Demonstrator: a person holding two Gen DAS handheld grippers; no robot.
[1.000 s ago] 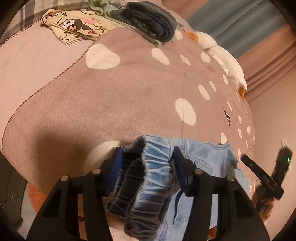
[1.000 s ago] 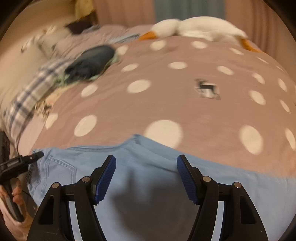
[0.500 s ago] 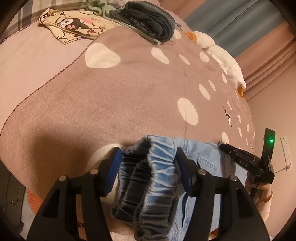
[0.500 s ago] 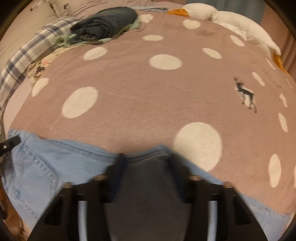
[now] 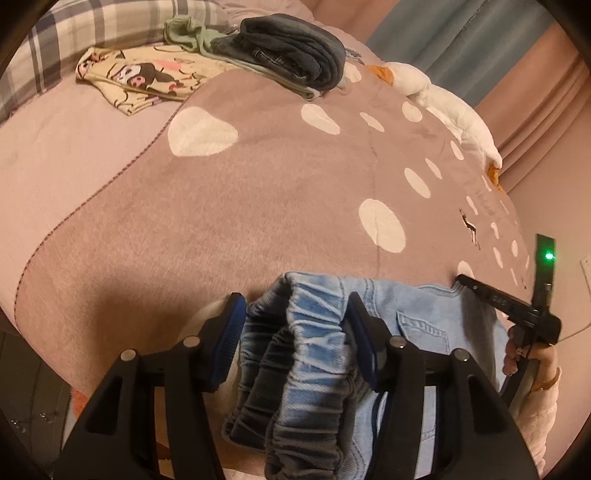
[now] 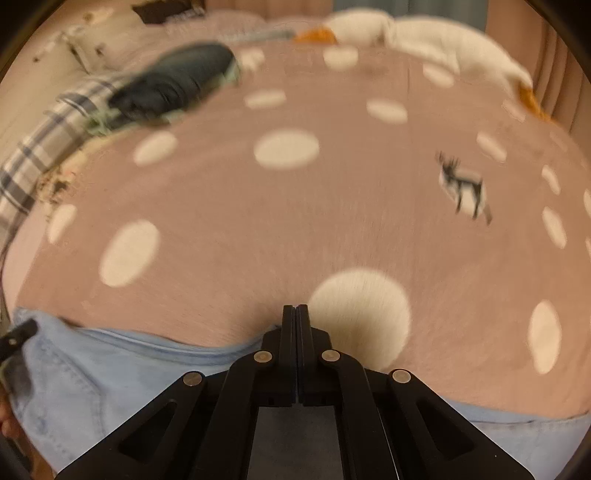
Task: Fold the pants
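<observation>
Two grips on the pants [image 5: 417,317] at the bed's [image 5: 258,192] near edge: left hand-held gripper [image 5: 293,325] half-open around the bunched waistband, right hand-held gripper [image 6: 295,314] pinched flat together on the denim edge. Best lifted level, seams aligned.

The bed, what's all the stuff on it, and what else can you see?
jeans: one pair, light blue, near edge of the blanket, waistband bunched
blanket: one, brown with cream dots, covers the bed
folded dark clothes: one stack, dark grey-blue, far end
green garment: one, pale green, beside and under that stack
cartoon cloth: one, cream, printed, far left
plaid bedding: grey and white, far left
goose plush: one, white with orange, far right edge
curtains: blue and pink, behind
left tongs: black, blue pads, holding the waistband
right tongs: black, shut at the jeans' far edge
</observation>
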